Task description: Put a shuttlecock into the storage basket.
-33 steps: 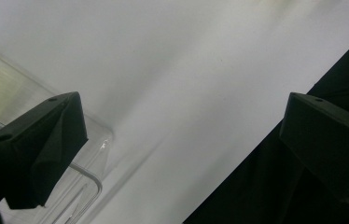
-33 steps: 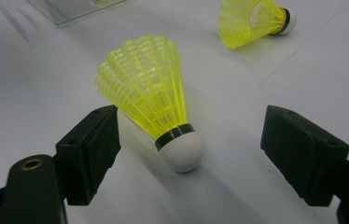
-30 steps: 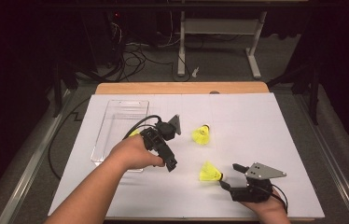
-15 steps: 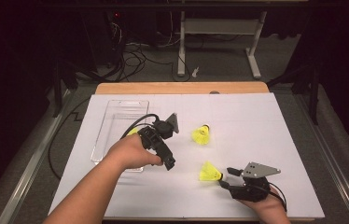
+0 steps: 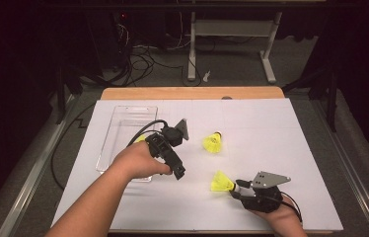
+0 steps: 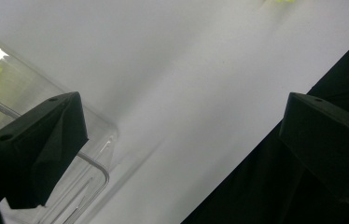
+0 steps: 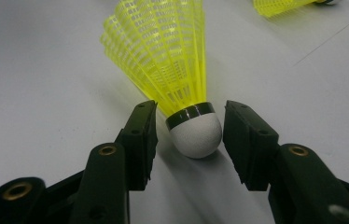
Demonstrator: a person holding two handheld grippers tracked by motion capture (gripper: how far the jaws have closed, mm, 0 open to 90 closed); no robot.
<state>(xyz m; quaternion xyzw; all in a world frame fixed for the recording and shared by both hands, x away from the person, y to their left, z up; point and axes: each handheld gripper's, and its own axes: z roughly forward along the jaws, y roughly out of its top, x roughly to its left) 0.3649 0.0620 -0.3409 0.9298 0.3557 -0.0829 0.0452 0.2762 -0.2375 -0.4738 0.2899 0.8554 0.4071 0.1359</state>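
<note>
Fingers (image 7: 137, 140) of your right gripper (image 7: 189, 140) flank the shuttlecock's cork (image 7: 196, 133), not yet touching; left gripper (image 6: 182, 154) gapes wide.

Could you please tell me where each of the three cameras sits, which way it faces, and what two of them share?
High view: above the person's side, facing forward and down on the white table; both forearms, left gripper, right gripper.
Left gripper view: rides the left gripper, facing the clear tray corner; open jaws.
Right gripper view: rides the right gripper, facing the near shuttlecock; jaws flank its cork.
Shared: high and right gripper views show the far shuttlecock.
</note>
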